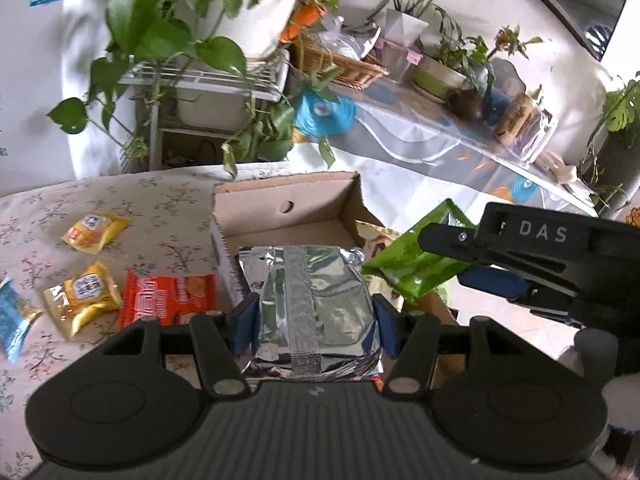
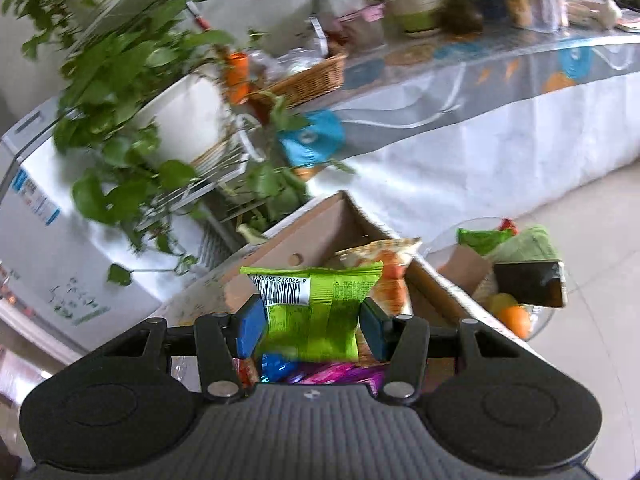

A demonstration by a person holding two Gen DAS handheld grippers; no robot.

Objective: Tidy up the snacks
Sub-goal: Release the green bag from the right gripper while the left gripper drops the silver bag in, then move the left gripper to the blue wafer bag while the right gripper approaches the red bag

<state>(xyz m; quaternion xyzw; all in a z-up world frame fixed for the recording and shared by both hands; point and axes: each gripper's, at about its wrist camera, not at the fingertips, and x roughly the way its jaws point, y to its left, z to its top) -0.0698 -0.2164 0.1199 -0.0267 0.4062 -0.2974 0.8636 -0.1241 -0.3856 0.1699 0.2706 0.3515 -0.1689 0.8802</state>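
My left gripper (image 1: 314, 320) is shut on a silver foil snack pack (image 1: 312, 304), held over the near edge of an open cardboard box (image 1: 288, 196). My right gripper (image 2: 314, 322) is shut on a green snack packet (image 2: 316, 312) with a barcode, above the same cardboard box (image 2: 320, 220). In the left wrist view that green packet (image 1: 416, 264) and the right gripper (image 1: 440, 246) hang at the box's right side. Loose on the floral tablecloth (image 1: 168, 200) left of the box lie two yellow packets (image 1: 94, 232) (image 1: 84, 296), a red packet (image 1: 168, 300) and a blue one (image 1: 12, 320).
An orange-and-cream snack bag (image 2: 380, 264) lies in the box, with purple and blue wrappers (image 2: 332, 372) under my right gripper. A glass bowl (image 2: 540, 316) of fruit and packets stands to the right. Potted plants (image 1: 168, 40) and a long covered table (image 1: 440, 136) stand beyond.
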